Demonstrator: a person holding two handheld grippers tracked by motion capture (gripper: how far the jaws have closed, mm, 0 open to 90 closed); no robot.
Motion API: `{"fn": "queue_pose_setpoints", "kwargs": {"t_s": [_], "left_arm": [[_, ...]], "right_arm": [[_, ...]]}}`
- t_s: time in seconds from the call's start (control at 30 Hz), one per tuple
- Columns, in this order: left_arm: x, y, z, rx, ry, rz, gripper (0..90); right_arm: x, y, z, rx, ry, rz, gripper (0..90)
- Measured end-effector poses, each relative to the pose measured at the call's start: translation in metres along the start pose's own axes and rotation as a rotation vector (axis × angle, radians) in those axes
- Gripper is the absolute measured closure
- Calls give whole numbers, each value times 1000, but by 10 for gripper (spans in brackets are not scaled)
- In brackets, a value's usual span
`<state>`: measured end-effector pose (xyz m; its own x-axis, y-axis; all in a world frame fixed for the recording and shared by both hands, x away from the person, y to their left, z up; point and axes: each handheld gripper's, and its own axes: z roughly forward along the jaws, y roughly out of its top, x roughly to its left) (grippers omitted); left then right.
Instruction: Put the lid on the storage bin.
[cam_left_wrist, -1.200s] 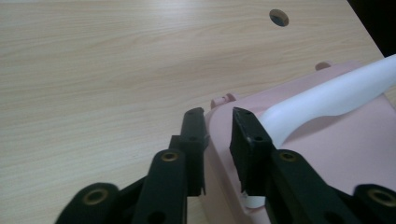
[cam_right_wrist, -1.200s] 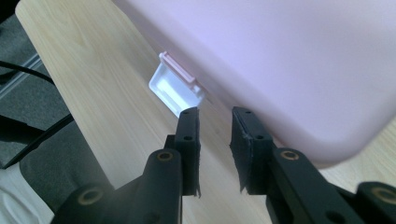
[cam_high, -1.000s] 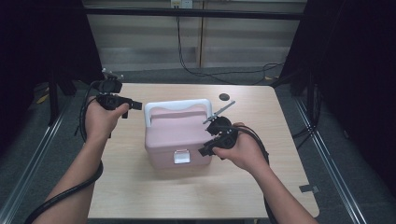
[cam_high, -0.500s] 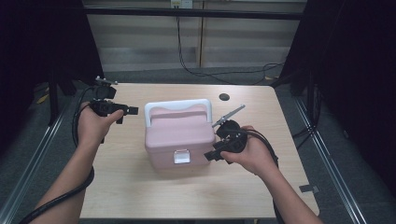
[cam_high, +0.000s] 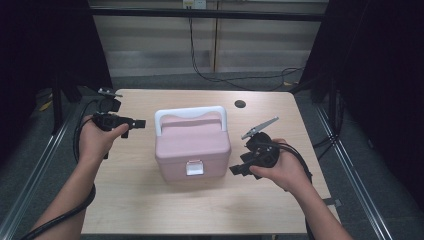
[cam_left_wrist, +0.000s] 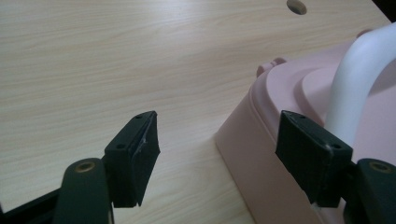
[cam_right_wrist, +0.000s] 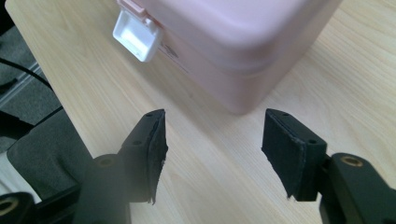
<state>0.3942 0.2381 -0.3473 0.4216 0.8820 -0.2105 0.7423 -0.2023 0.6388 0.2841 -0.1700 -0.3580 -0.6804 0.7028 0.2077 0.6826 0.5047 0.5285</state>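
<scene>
Pink plastic box (cam_high: 192, 145) sits upright at middle of wooden table (cam_high: 150, 200), lid down, white handle (cam_high: 190, 113) raised over lid, white latch (cam_high: 194, 167) on front face toward person.

Left gripper (cam_high: 140, 123) left of box, near handle's left end, apart from it; jaws spread, have just been opening, only box's near corner and bare tabletop between them.

Right gripper (cam_high: 236, 170) right of box, by front right corner, not touching; jaws spread, have just been opening, nothing pinched.

Round hole (cam_high: 240, 104) in table behind box.
</scene>
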Motion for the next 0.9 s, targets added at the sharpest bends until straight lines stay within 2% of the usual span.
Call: {"fn": "queue_pose_setpoints", "kwargs": {"t_s": [0.23,0.67,0.9], "left_arm": [[4,-9,4,8,-11,-9,291],[13,-29,10,-3,-36,-29,271],[18,-40,12,4,-44,-16,263]], "right_arm": [[-10,-17,2,11,-10,7,372],[-19,-32,9,0,-7,15,349],[-23,-38,10,-17,-10,11,335]]}}
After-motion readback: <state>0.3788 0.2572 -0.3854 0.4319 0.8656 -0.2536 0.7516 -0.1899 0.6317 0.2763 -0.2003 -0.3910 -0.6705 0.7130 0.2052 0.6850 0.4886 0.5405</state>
